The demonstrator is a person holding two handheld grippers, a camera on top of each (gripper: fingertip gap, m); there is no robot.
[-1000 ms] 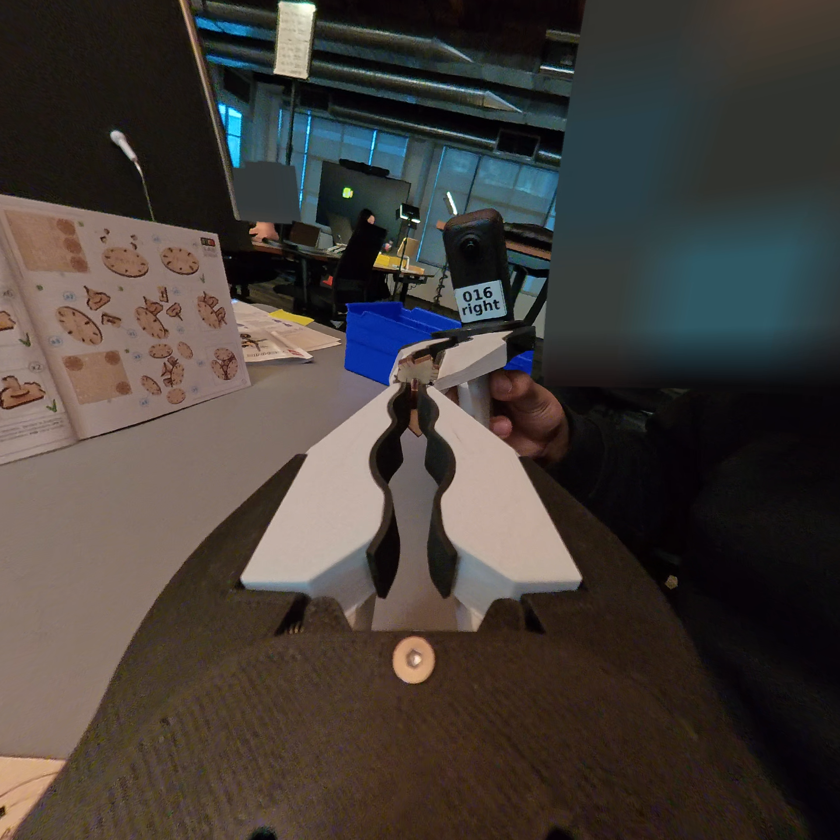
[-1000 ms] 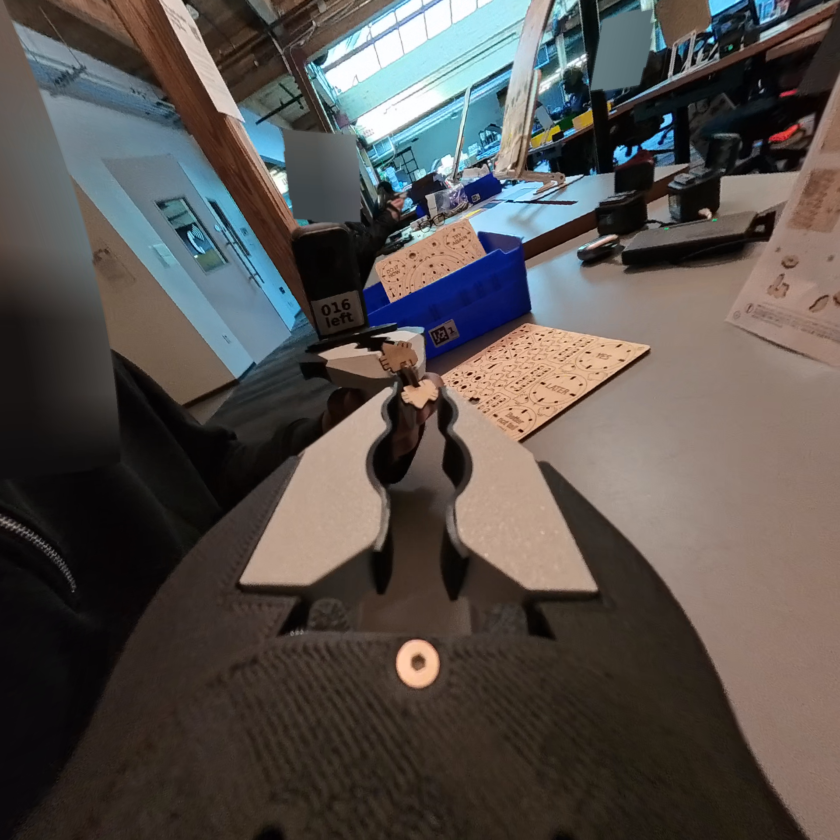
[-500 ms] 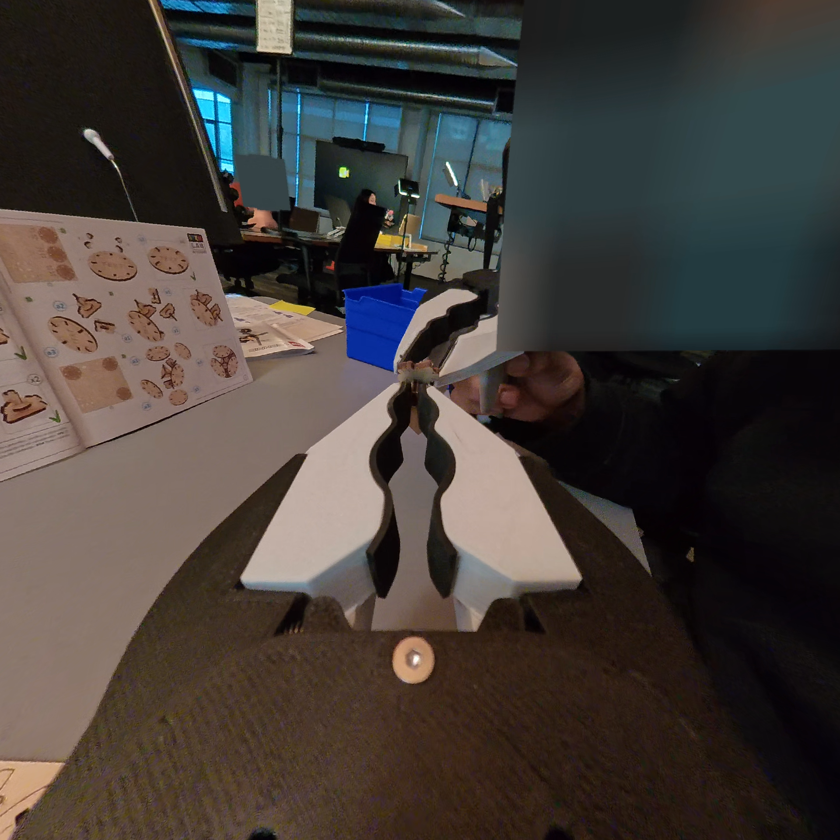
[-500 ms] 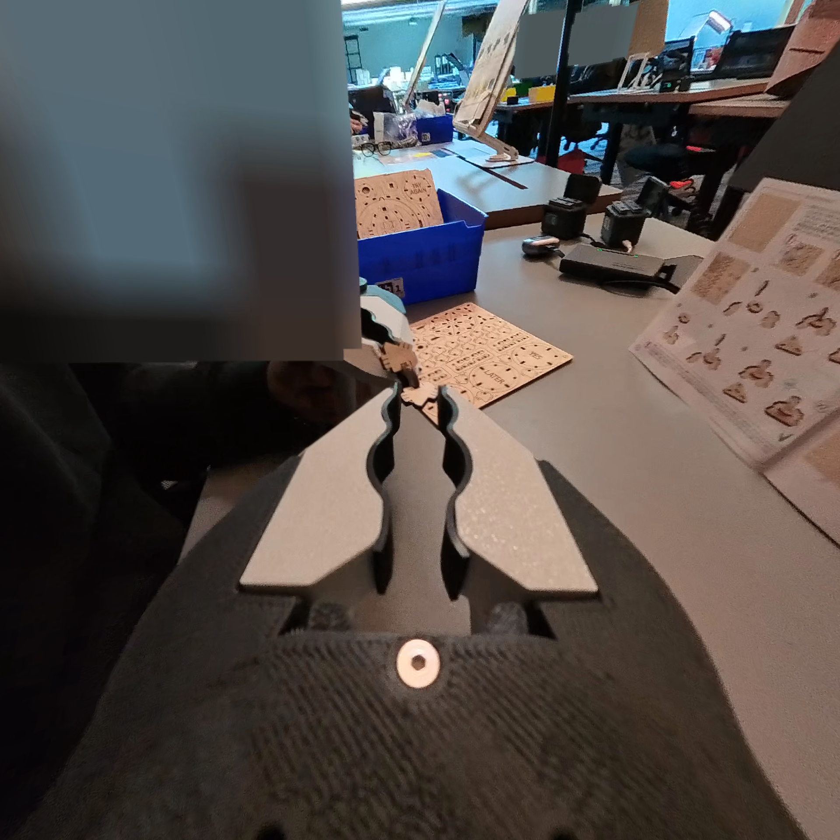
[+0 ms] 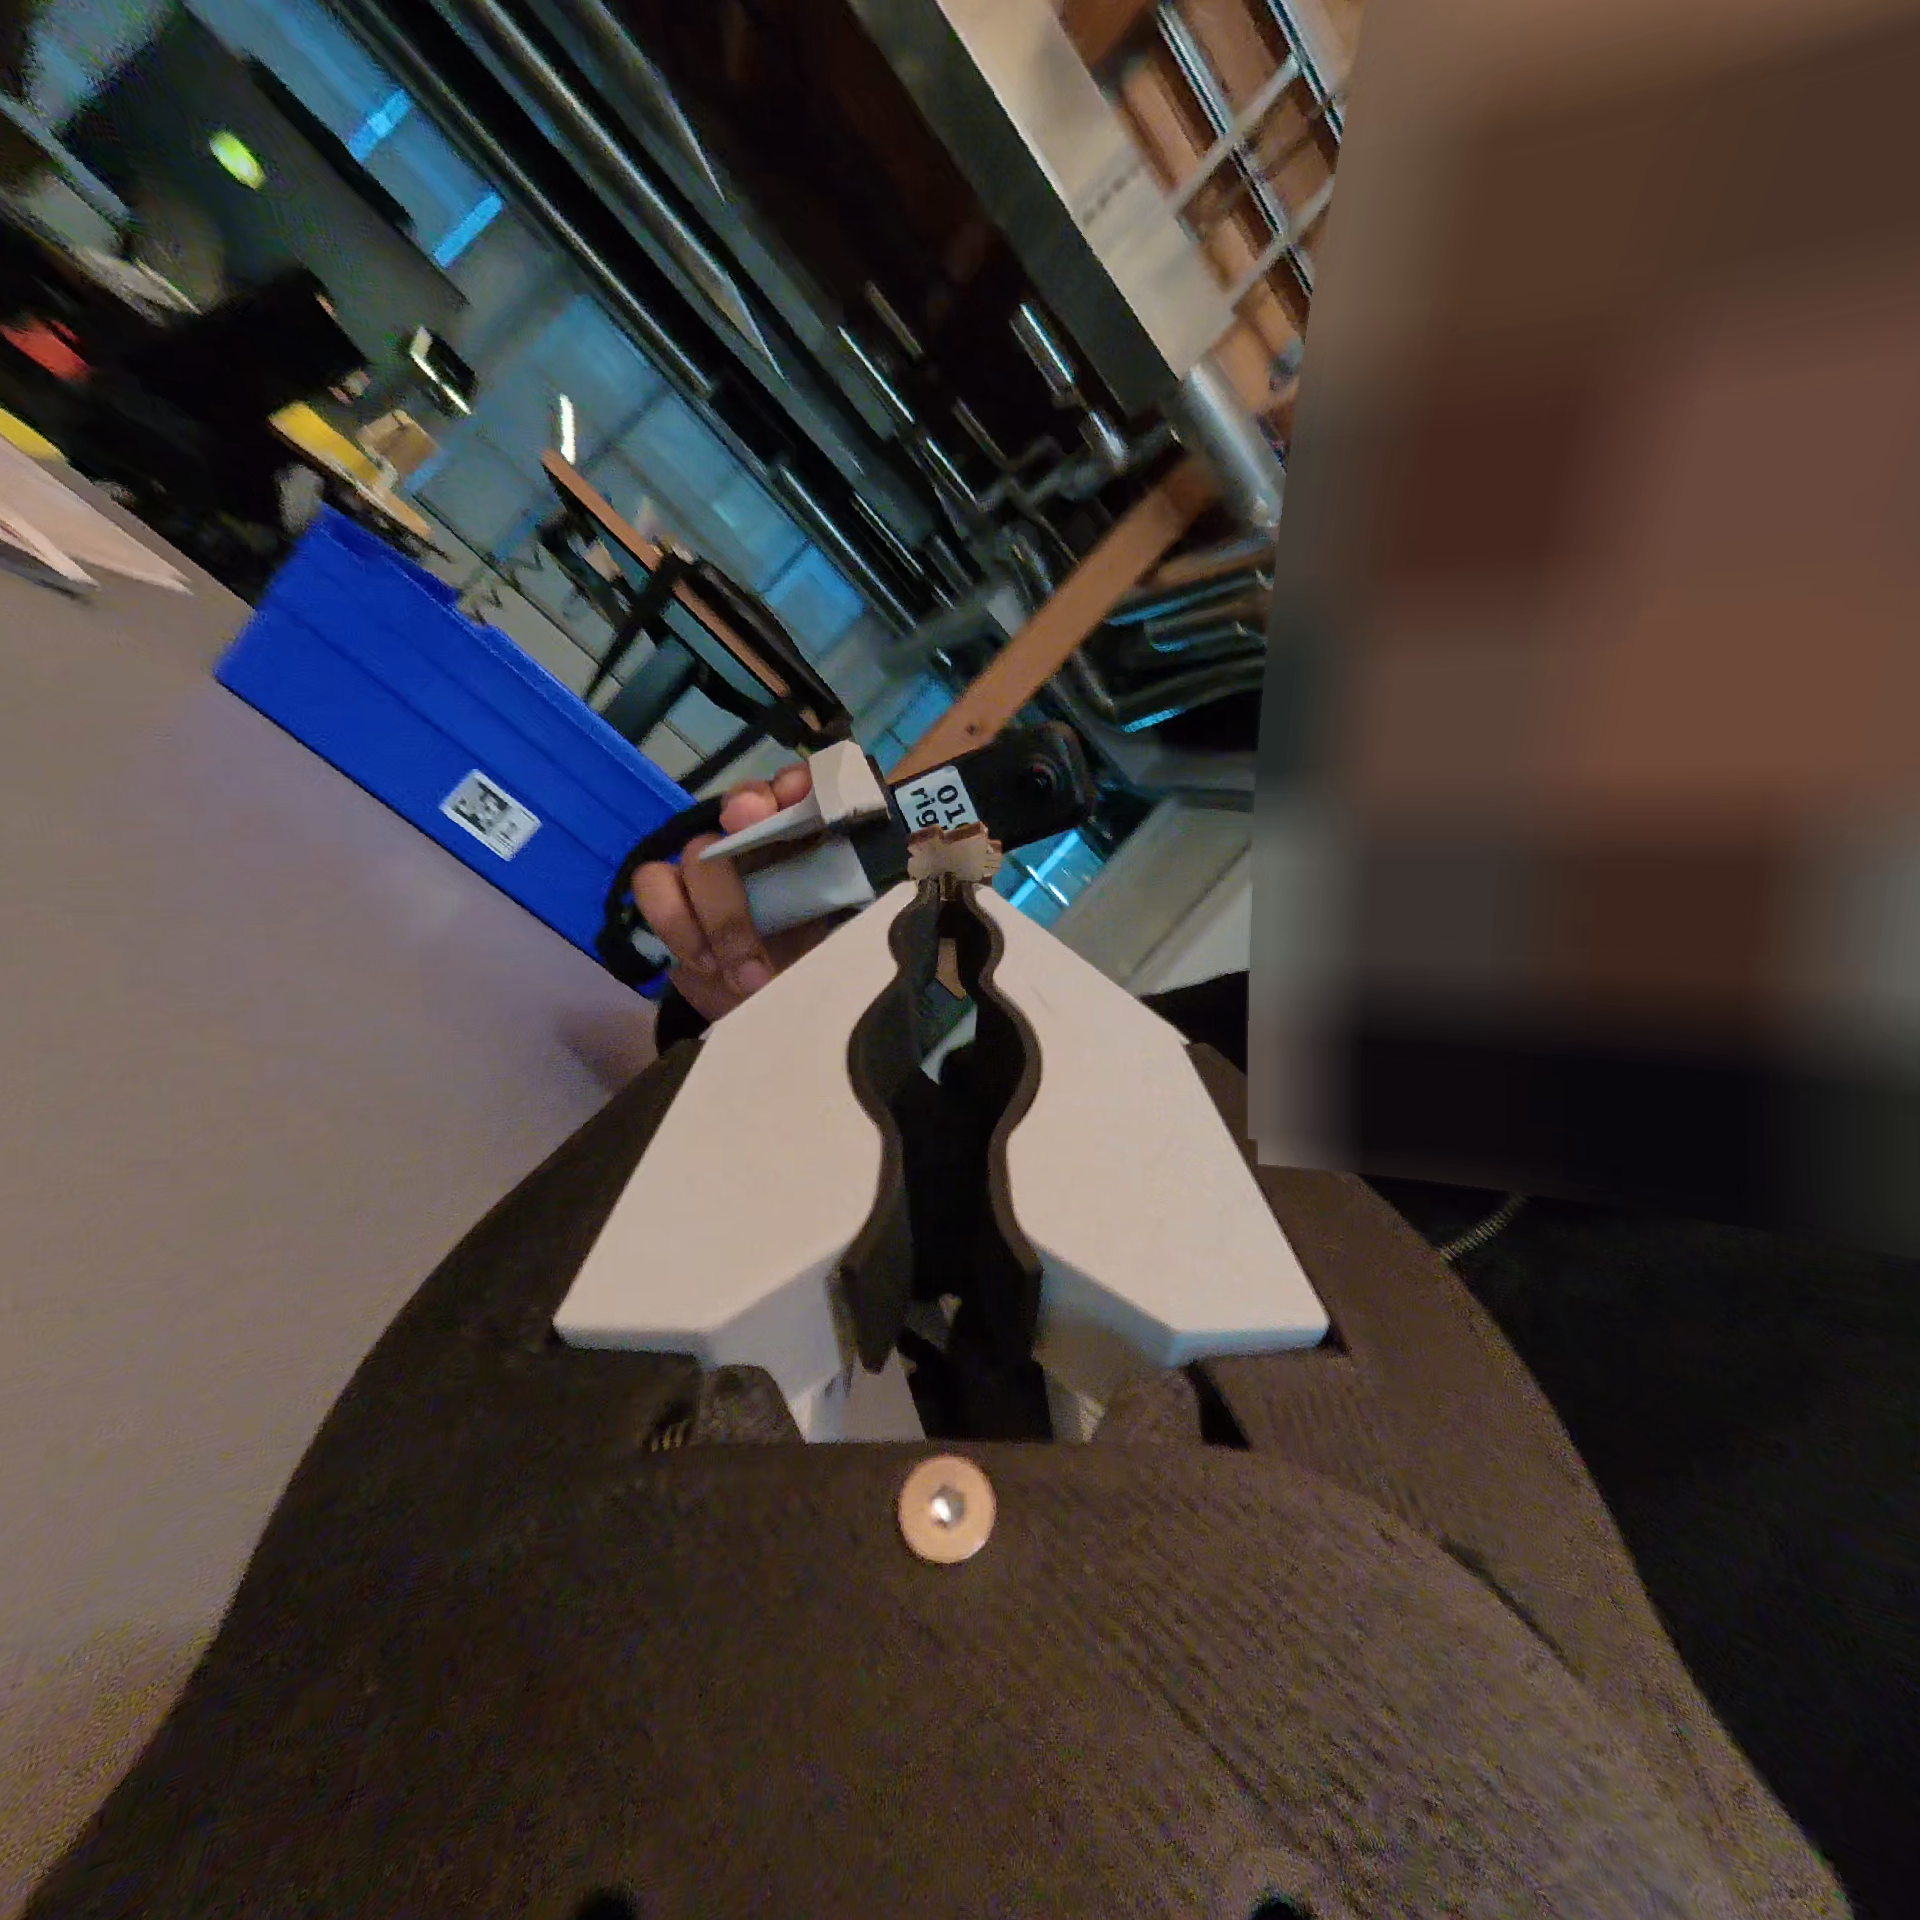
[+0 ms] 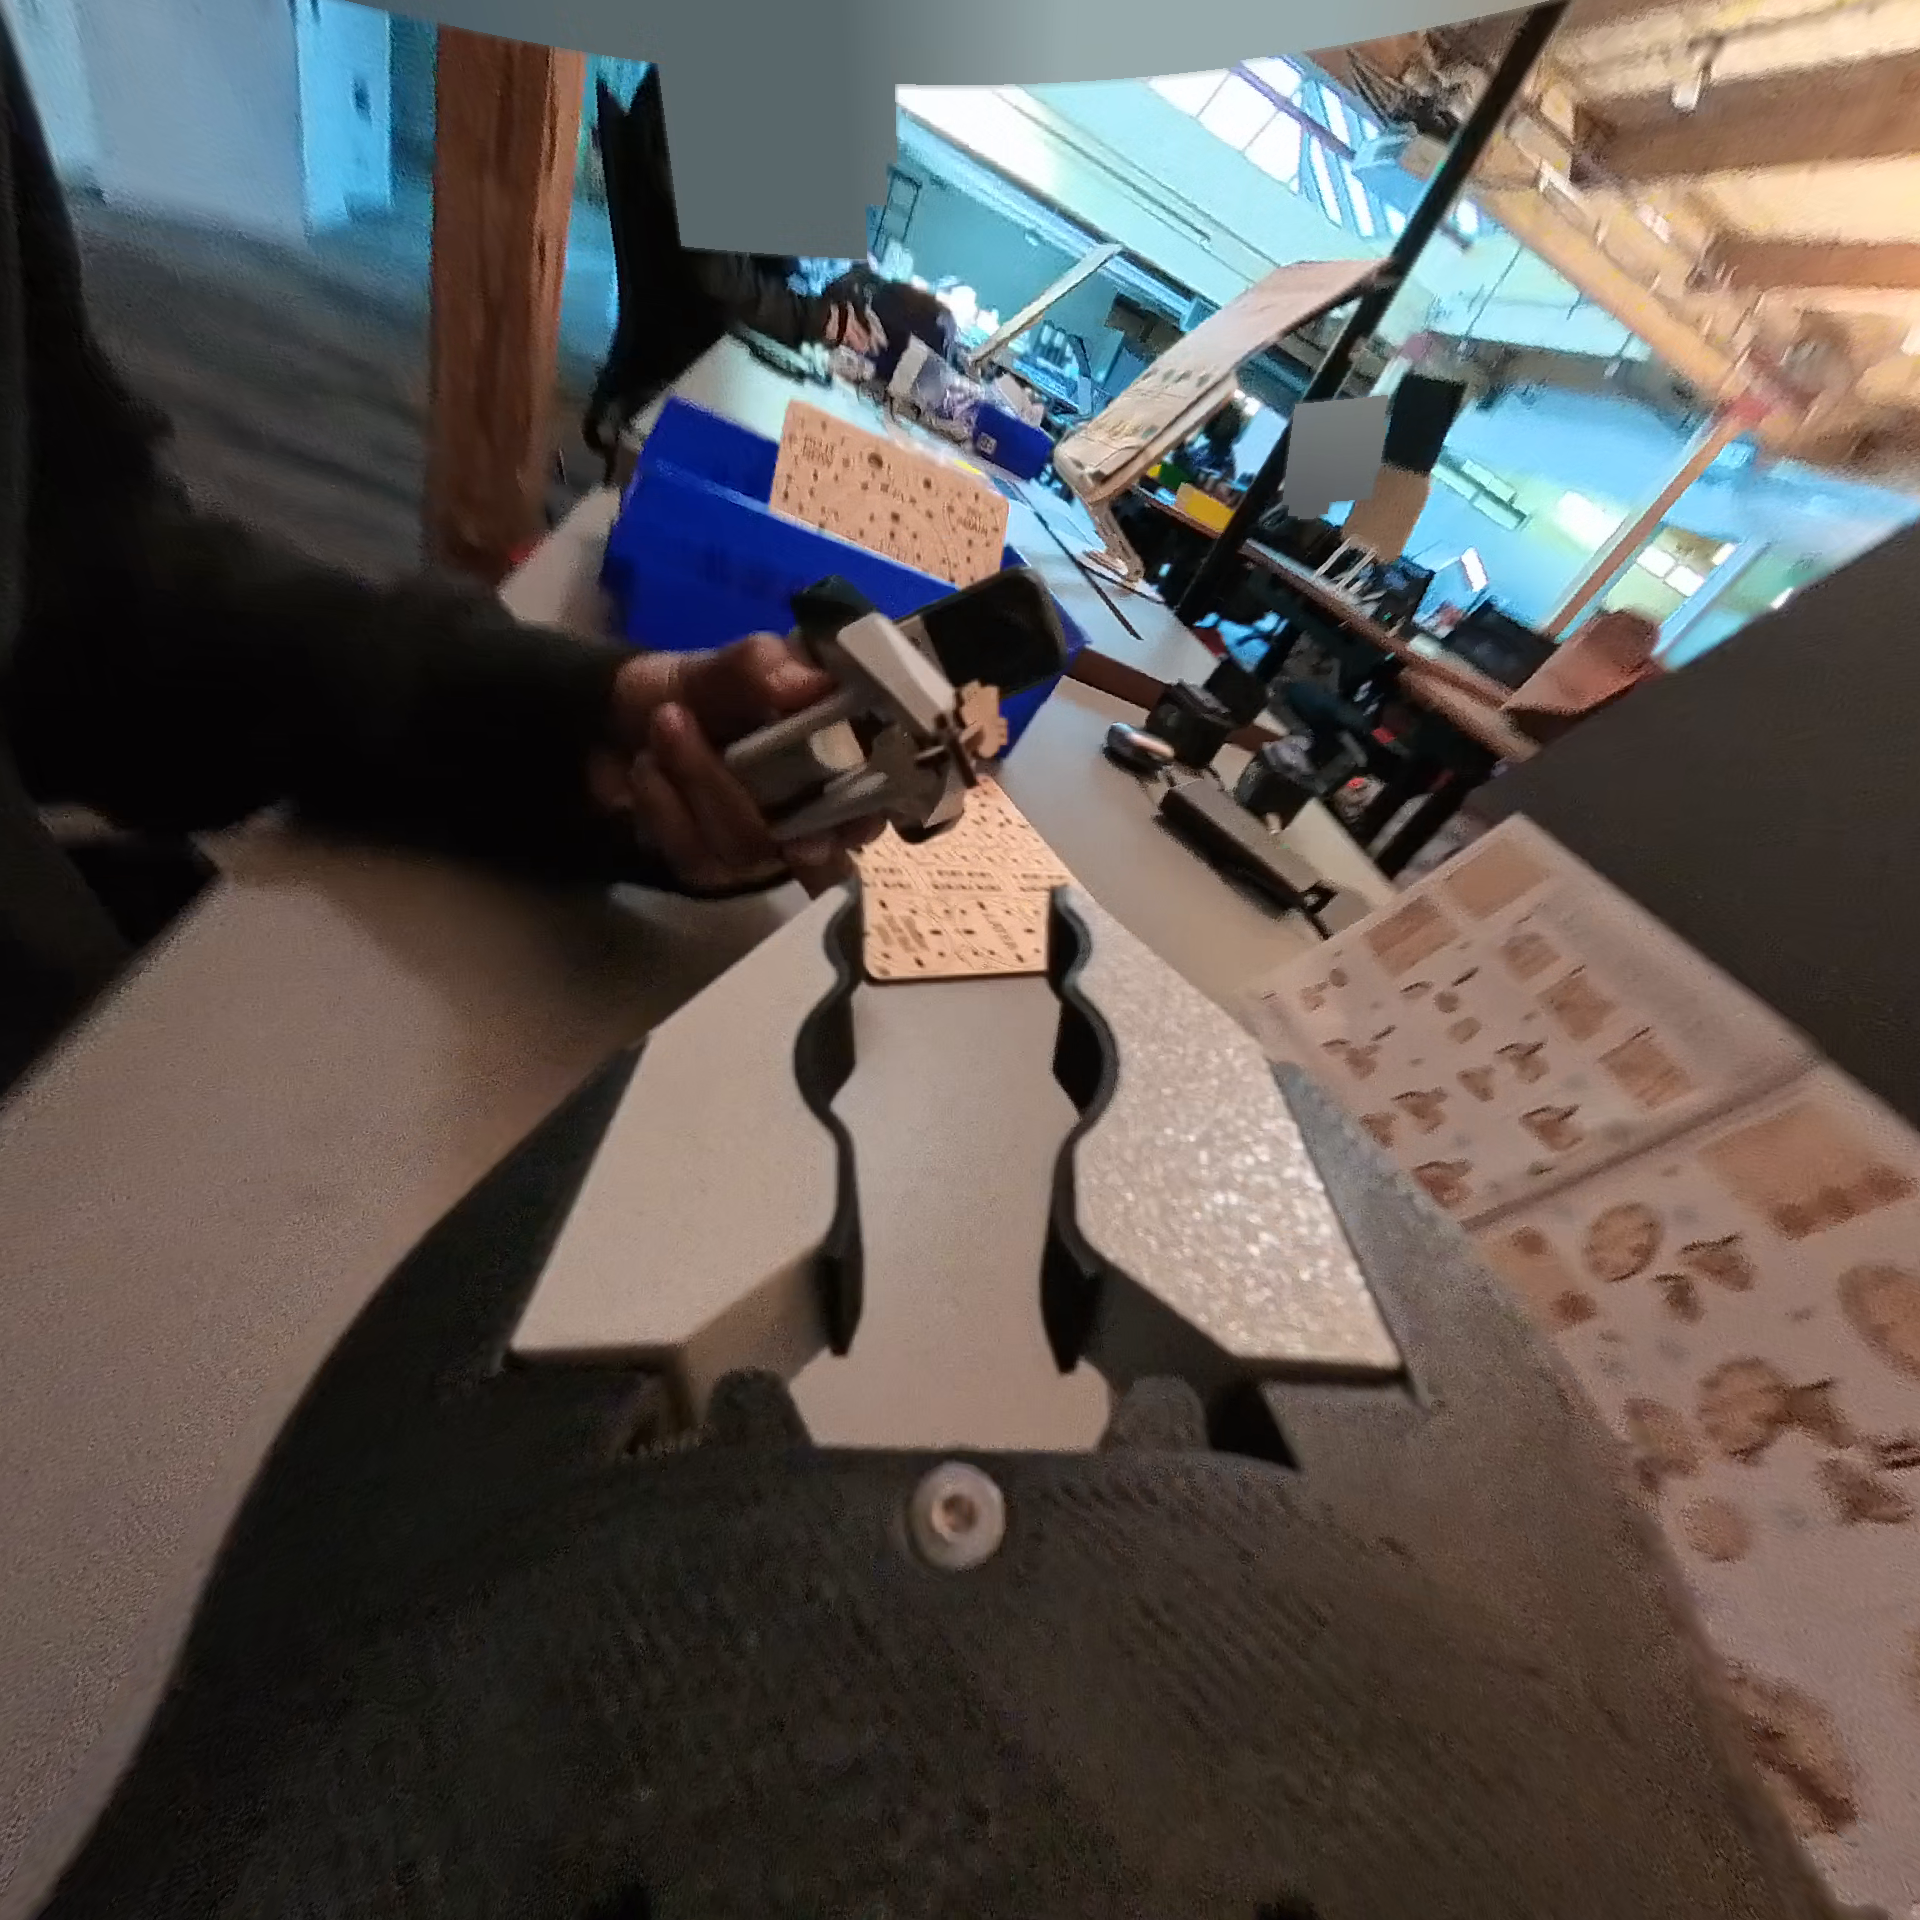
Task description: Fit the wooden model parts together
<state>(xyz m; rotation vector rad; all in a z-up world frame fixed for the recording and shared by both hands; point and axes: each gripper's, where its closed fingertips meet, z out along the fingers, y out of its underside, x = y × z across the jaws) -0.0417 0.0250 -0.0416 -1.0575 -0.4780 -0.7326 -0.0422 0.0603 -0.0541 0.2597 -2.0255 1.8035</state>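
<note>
Left wrist view: we see our left gripper (image 5: 943, 891) clamped on a small wooden gear assembly (image 5: 954, 854) at its tips.
Right gripper (image 6: 956, 925): we hold it open, bare; wooden parts sheet (image 6: 951, 914) lies beyond its tips.

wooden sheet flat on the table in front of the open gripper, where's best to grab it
Probably the near edge of the wooden sheet. It lies flat on the grey table, so come in low from this side, one finger under that edge. The right gripper is open and already faces it.
</note>
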